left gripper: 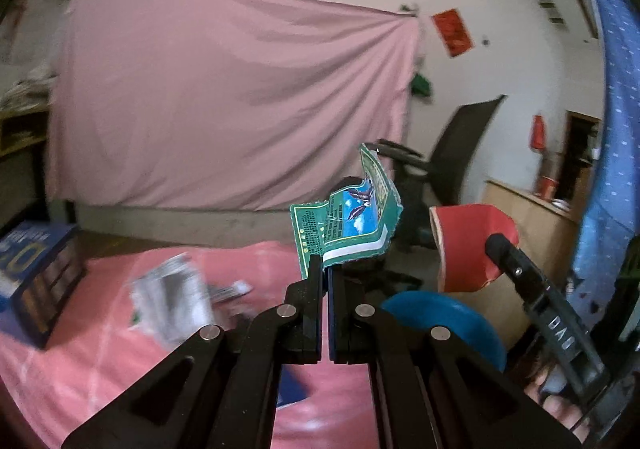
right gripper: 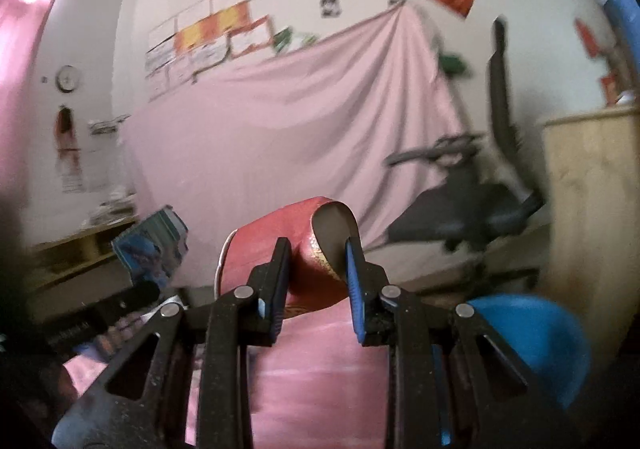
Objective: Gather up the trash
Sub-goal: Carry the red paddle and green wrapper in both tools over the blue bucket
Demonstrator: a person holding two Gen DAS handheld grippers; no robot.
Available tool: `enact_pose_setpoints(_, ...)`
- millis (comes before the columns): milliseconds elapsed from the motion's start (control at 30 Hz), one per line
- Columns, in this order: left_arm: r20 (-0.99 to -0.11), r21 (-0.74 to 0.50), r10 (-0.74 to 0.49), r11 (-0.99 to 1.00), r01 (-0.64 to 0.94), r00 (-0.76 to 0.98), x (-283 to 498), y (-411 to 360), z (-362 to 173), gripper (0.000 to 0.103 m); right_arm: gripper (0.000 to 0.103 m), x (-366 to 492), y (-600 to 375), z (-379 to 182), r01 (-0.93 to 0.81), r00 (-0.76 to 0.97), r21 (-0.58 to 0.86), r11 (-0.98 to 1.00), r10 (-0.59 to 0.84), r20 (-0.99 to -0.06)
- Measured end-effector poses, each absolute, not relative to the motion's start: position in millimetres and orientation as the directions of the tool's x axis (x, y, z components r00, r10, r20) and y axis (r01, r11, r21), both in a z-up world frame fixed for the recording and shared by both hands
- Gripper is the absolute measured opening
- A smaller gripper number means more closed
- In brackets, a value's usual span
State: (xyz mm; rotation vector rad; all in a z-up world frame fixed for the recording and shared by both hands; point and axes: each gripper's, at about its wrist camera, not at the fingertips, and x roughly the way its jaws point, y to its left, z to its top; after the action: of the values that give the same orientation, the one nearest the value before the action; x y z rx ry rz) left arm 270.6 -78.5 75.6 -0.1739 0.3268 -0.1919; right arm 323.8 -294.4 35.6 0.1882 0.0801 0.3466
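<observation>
Trash was held in both tools. A green and blue wrapper, crumpled and curling upward, stood just right of the middle of the left wrist view, its lower edge pinched between the pressed-together fingers of the left tool. In the right wrist view the same wrapper showed at the left middle, blurred. A red paper cup, squashed so its rim bent inward, sat at the centre of the right wrist view between the fingers of the right tool, whose blue pads pressed on its sides, the jaws part-way spread around it. In the left wrist view that cup appeared at the right middle, with the right tool reaching up to it from the lower right and part of a hand below it.

Under both tools lay a table covered in pink cloth. On it, at the lower left of the left wrist view, lay a blurred silver wrapper and a blue box at the left edge. A blue bin stood at the lower right, just beyond the table's edge. Behind hung a pink sheet across the wall, and a black office chair stood to the right of it.
</observation>
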Motion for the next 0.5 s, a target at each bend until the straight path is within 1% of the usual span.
enact_pose_setpoints(100,-0.289,-0.182,-0.269,0.958,0.224,0.919,283.2,-104.8,82.7,0.000,0.051,322.5,-315.8,39.9,-0.259,0.963,0.183,0.948,0.269,-0.029)
enact_pose_setpoints(267,-0.288,-0.158,-0.362,0.931,0.329,0.886,306.2,-150.0,86.3,0.000,0.051,325.5,-345.9,37.7,-0.160,0.983,0.183,0.970,0.173,-0.058)
enact_pose_setpoints(367,-0.311,-0.145,-0.407,0.913,0.380,0.859,323.3,-172.8,81.8,0.000,0.051,333.3,-364.1,30.4,-0.105,0.987,0.188,0.977,0.126,-0.103)
enact_pose_setpoints(500,-0.376,-0.156,-0.452,0.891,0.426,0.809,350.0,-204.7,68.8,0.000,0.051,347.7,-386.9,13.0,-0.030,0.978,0.227,0.973,0.075,-0.193)
